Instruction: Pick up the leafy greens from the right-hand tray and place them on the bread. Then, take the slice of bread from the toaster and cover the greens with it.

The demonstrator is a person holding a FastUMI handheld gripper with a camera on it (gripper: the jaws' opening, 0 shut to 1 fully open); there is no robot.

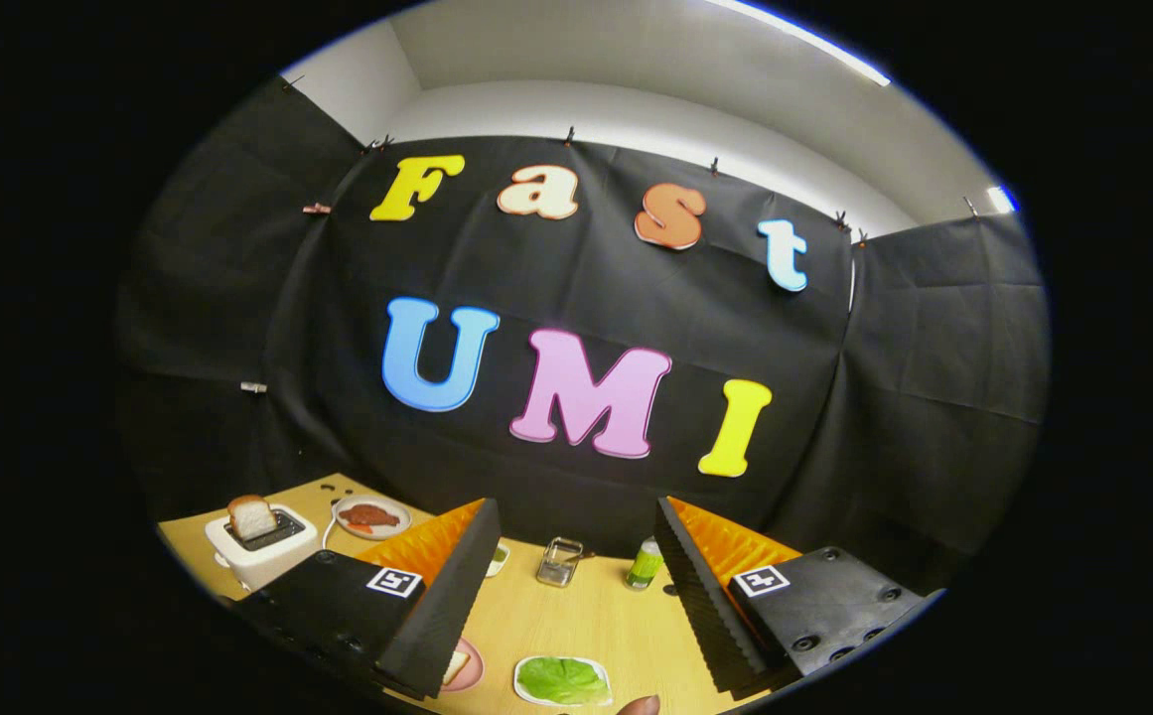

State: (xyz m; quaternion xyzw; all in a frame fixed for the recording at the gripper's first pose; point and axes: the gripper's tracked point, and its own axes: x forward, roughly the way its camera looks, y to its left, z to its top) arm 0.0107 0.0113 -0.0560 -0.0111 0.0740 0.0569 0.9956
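Nothing done yet: the leafy greens [563, 679] lie on their tray [526, 692] at the surface's [586, 621] near edge, bread [454, 666] on what looks like a pink plate beside them. The toaster [260, 548] holds its slice [251, 516] at the far left corner. The gripper [576, 596] hangs high and level, jaws wide apart, empty.

The gripper [573, 556] is held with its jaws spread wide apart, nothing being clasped between them. Both fingers [457, 586] are seen angled inward toward their tips. A fingertip of the person's hand [639, 706] is glimpsed just below them.
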